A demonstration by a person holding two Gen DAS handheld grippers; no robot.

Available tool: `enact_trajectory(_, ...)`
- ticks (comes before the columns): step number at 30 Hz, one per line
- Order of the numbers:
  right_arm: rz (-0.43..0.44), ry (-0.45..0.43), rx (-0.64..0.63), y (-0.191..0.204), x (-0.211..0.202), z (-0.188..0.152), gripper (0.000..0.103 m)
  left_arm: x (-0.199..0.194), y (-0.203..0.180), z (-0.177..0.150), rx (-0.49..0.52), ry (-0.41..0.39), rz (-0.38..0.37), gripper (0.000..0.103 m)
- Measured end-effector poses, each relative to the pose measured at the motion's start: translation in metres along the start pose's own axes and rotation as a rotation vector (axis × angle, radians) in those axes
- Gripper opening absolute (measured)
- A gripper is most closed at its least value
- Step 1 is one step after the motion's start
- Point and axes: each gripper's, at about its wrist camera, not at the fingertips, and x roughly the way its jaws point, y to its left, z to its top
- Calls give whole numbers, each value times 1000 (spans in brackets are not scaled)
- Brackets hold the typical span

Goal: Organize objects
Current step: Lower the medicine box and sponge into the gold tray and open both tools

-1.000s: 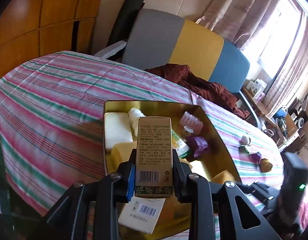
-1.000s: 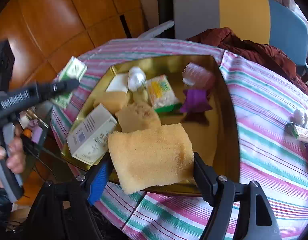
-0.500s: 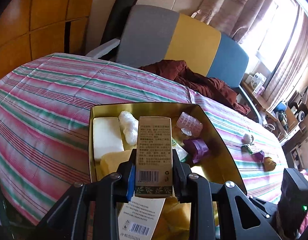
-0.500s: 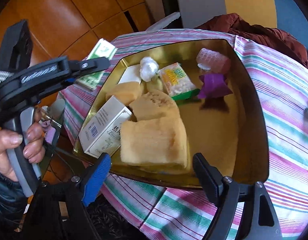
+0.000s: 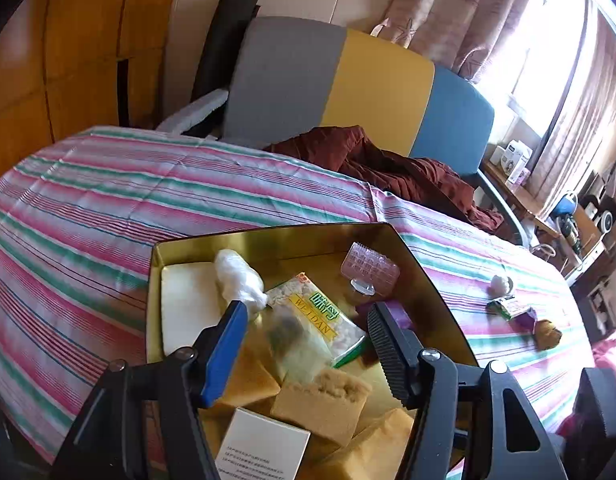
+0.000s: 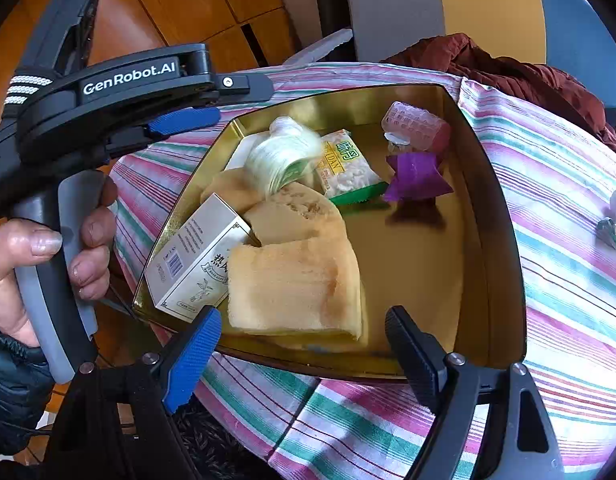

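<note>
Nearest in the right wrist view: right gripper [image 6: 300,344] spread, empty, above big yellow sponge [image 6: 296,288] in shiny gold square tin [image 6: 504,240]. Beyond, only there: hand [image 6: 36,248] gripping left gripper [image 5: 304,344], just been opening, nothing between; blurred green-and-white box [image 6: 284,160] mid-air over tin. Left-only: striped cloth's [image 5: 108,200] far sweets

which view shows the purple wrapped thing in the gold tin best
The right wrist view: the purple packet lies in full sight on the gold tin floor, below the pink roller. In the left wrist view only a sliver of it shows, mostly hidden behind the left gripper finger.
</note>
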Motion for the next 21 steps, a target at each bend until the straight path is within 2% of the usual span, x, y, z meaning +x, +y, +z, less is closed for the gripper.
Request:
enact_trajectory(4,-22,-14,-12,3,-3,-1,86,-9,5,-10,10,-3,42,65)
enact_trajectory(9,-49,-36,-7,3,-7,-1,86,-24,8,-27,31,-29,118,77)
enact_trajectory(11,-57,-44,-5,3,-7,0,86,-31,6,-34,46,-40,141,78)
enact_trajectory(21,-119,-112,14,2,-25,-2,86,-53,-7,-49,106,-89,192,85)
